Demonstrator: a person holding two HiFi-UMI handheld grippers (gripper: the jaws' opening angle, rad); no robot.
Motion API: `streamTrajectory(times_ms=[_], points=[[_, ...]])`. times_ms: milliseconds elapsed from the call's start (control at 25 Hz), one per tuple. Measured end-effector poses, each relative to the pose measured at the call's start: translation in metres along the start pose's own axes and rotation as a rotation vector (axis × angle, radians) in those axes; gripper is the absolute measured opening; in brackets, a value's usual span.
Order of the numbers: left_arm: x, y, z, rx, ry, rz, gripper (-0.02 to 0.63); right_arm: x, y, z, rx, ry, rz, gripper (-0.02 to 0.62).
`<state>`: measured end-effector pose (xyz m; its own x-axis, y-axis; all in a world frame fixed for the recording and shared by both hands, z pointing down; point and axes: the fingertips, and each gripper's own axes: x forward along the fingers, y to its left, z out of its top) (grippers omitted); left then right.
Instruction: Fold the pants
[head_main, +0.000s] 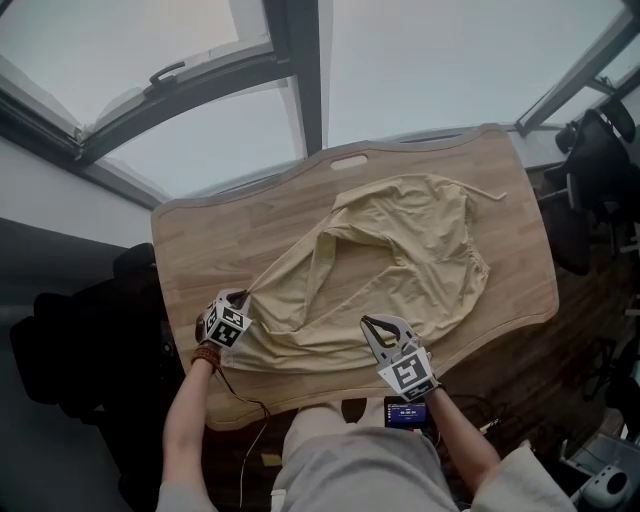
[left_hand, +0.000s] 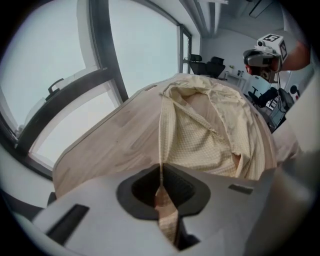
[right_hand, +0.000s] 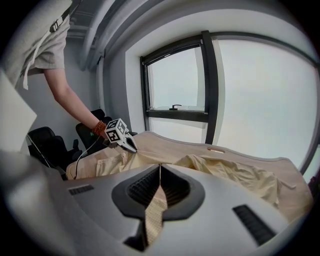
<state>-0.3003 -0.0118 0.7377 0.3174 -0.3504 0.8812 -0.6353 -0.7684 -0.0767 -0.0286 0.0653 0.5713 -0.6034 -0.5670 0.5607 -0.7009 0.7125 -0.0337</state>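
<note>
Pale yellow pants (head_main: 390, 260) lie rumpled across the wooden table (head_main: 230, 240), waistband toward the far right. At the near left my left gripper (head_main: 240, 298) is shut on a leg end, and the cloth runs taut from there to the heap. Between its pads (left_hand: 161, 175) a thin fold of that fabric (left_hand: 210, 130) is pinched. My right gripper (head_main: 372, 325) is at the near edge, shut on the pants' hem. A strip of cloth shows inside its closed jaws (right_hand: 159, 172), with the pants (right_hand: 240, 175) spread beyond and the left gripper (right_hand: 122, 136) to the left.
The table has a handle slot (head_main: 349, 161) at its far edge, next to large windows (head_main: 200, 90). Dark office chairs (head_main: 600, 150) stand to the right. A small device (head_main: 407, 411) hangs below the right gripper, near the person's lap.
</note>
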Motion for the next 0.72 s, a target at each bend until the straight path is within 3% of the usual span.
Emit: streamTrajectory(times_ms=[280,600,720], points=[[-0.019,0.093,-0.02,0.046,0.072,0.118,0.024,0.015,0.002,0.0,0.001,0.026,0.007,0.006],[-0.024,0.198,-0.013,0.042,0.131,0.344,0.026,0.032,0.003,0.006,0.011,0.049,0.006,0.006],[-0.028,0.226,-0.008,-0.004,0.112,0.435,0.057,0.034,0.001,0.007,0.022,0.054,0.002,0.006]])
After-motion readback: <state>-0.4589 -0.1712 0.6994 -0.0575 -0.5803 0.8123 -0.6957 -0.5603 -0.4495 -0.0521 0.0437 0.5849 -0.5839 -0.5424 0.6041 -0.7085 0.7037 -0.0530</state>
